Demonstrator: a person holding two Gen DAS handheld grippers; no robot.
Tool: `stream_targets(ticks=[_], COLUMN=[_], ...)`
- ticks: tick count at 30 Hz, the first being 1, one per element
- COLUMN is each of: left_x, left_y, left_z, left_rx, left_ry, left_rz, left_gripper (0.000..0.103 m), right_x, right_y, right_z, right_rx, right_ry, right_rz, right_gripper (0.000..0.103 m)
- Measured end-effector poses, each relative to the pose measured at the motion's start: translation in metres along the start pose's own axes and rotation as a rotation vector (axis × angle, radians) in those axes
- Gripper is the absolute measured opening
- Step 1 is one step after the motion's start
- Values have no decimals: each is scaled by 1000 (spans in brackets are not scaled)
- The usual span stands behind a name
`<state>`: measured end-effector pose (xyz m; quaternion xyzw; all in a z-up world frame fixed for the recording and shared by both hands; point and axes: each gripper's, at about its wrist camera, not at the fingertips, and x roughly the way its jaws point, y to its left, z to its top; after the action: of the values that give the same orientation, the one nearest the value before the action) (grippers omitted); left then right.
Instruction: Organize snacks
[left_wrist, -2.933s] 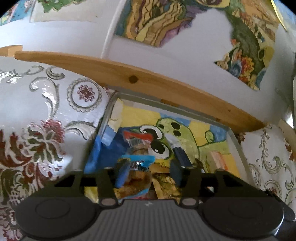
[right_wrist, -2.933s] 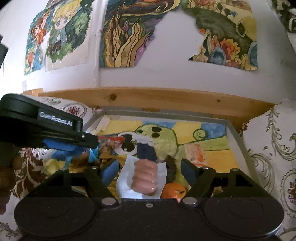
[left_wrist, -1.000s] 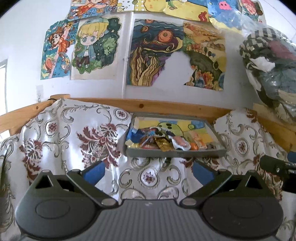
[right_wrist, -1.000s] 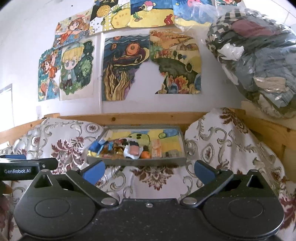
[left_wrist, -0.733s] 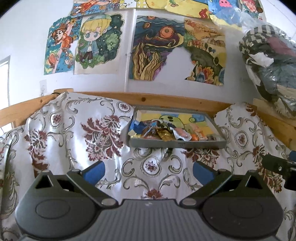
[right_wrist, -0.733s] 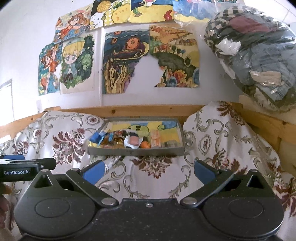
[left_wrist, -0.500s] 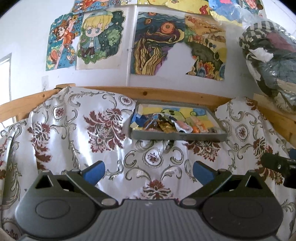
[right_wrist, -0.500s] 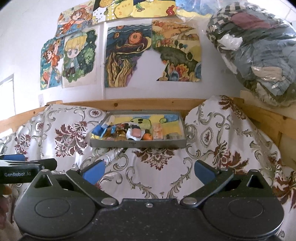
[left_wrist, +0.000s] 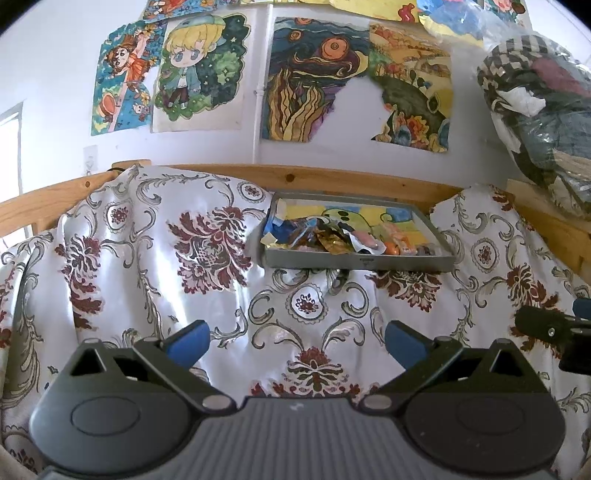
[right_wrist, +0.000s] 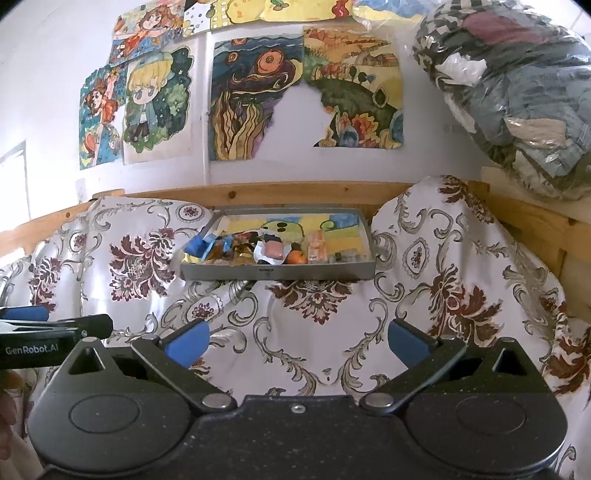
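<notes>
A grey tray with a cartoon picture on its bottom stands on the patterned cloth near the wooden rail. Snacks lie in it: blue and gold wrappers at the left, a white pack of pink sausages, an orange piece and an orange packet. My left gripper hangs open and empty well short of the tray. My right gripper is likewise open and empty, far back from the tray.
A white cloth with dark red flowers covers the surface. A wooden rail runs behind it below a wall of drawings. A plastic bag of clothes sits on a ledge at the right. The other gripper's edge shows in each view.
Both grippers have pulled back from inside the tray to a distance. Their jaws have spread wide. The snacks stay in the tray.
</notes>
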<state>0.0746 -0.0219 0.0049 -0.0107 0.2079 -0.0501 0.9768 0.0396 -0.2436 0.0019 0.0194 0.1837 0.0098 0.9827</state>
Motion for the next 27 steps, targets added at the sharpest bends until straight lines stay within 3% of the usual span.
stream_targets(ticks=[27], left_x=[1], left_y=[1], left_z=[-6], left_rx=[-27], left_ry=[32], left_rz=[2], left_gripper=[103], right_x=[1], right_y=[1], right_z=[-1], right_rx=[-2], right_ry=[8], right_rz=[0], right_gripper=[102])
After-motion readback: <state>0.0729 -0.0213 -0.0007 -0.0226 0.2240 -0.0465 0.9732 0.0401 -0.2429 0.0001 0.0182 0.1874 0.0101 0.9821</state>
